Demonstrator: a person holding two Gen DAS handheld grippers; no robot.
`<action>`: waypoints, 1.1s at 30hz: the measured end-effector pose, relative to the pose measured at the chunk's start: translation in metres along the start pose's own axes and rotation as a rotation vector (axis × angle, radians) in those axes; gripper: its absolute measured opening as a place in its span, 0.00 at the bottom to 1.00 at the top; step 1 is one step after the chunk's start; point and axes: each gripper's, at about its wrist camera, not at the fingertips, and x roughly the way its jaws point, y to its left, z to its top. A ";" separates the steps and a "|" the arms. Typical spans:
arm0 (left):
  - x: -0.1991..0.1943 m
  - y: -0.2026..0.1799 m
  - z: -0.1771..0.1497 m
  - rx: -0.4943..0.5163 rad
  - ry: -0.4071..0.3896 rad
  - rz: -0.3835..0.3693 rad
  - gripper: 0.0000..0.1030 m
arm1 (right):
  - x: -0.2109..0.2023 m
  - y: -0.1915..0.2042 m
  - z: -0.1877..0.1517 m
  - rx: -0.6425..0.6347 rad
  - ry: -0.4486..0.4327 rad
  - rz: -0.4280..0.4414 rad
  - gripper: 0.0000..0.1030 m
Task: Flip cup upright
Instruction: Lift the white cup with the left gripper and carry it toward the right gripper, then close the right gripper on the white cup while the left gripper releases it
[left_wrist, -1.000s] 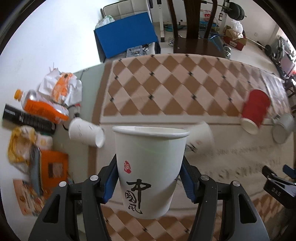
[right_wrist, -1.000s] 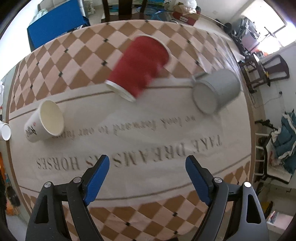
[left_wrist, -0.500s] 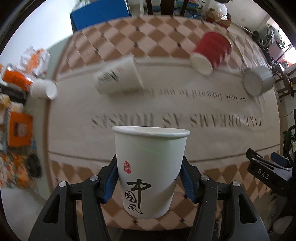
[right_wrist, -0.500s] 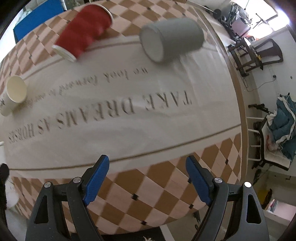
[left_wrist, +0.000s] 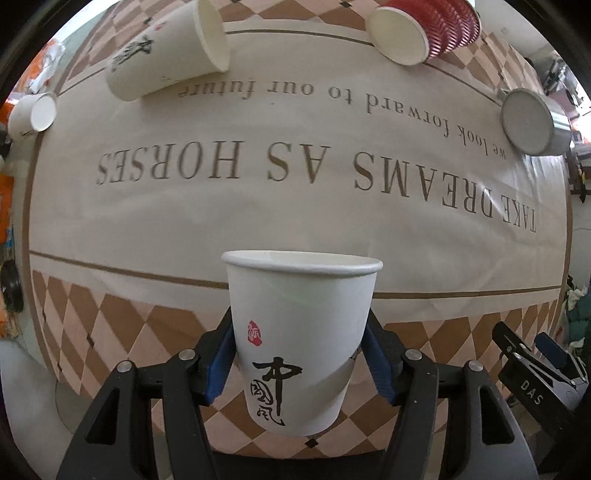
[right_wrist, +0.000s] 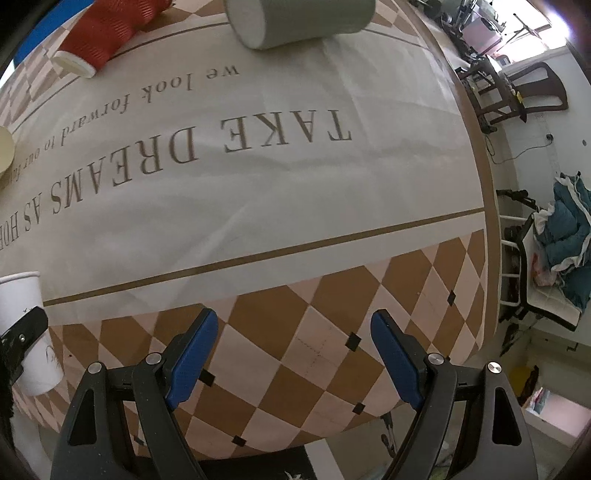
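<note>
Left gripper (left_wrist: 299, 362): blue pads clamping the white paper cup with black calligraphy (left_wrist: 301, 339), holding it upright, mouth up, above the near checkered tablecloth (left_wrist: 110, 317) edge.
Right gripper (right_wrist: 293, 354): fingers spread apart, gripping nothing, hovering over the checkered border.

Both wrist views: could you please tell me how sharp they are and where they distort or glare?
Left wrist view: sharp, the printed tablecloth lettering bows with fisheye curvature. Right wrist view: sharp too, with window glare blown out at the upper right.
</note>
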 end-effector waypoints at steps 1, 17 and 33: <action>0.003 -0.002 0.001 0.006 0.002 0.000 0.60 | 0.001 -0.002 0.000 0.003 0.000 -0.003 0.84; 0.003 -0.006 0.013 0.030 -0.031 0.001 0.85 | -0.009 -0.004 0.010 0.028 -0.010 -0.024 0.84; -0.078 0.018 -0.017 0.075 -0.196 0.026 0.85 | -0.040 0.030 0.006 0.000 -0.048 0.027 0.84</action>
